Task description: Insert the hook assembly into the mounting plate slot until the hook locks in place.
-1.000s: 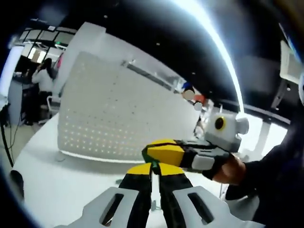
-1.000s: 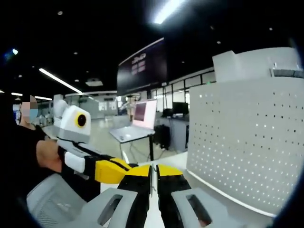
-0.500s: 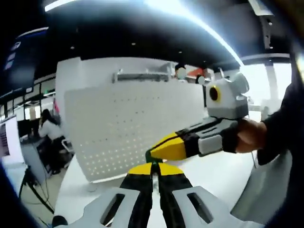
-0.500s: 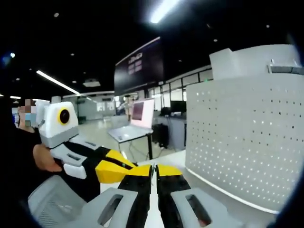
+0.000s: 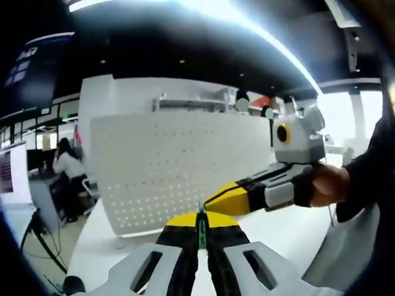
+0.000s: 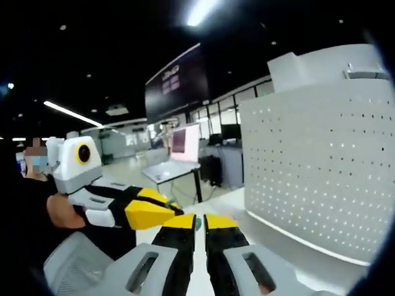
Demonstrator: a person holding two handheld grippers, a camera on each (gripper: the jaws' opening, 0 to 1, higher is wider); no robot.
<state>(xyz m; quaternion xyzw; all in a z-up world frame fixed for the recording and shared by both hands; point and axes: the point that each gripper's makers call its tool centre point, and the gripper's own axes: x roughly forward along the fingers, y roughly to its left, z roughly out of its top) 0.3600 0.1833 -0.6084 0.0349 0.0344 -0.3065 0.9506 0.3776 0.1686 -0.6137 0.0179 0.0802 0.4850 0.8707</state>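
Observation:
My left gripper [image 5: 200, 221] is shut on a thin green piece [image 5: 200, 227] that stands upright between its yellow-black tips. In the left gripper view, the right gripper [image 5: 211, 200] comes in from the right with a hand [image 5: 327, 185] holding it, and its yellow tip sits right at my left tips. My right gripper [image 6: 199, 223] has its jaws together, with a speck of green [image 6: 197, 221] at the tips. The left gripper [image 6: 176, 213] meets it from the left. A white perforated panel [image 5: 179, 172] [image 6: 321, 179] stands upright behind both.
A metal bracket [image 5: 188, 103] sits on the panel's top edge. The white tabletop [image 5: 278, 231] spreads below the grippers. A person [image 5: 65, 166] sits at a desk far left. A laptop on a stand [image 6: 182, 145] and a dark wall screen [image 6: 179, 80] lie beyond.
The left gripper view has swung since a second ago, so the panel now faces it squarely. The two grippers stay tip to tip, with the right one slightly lower in the left gripper view.

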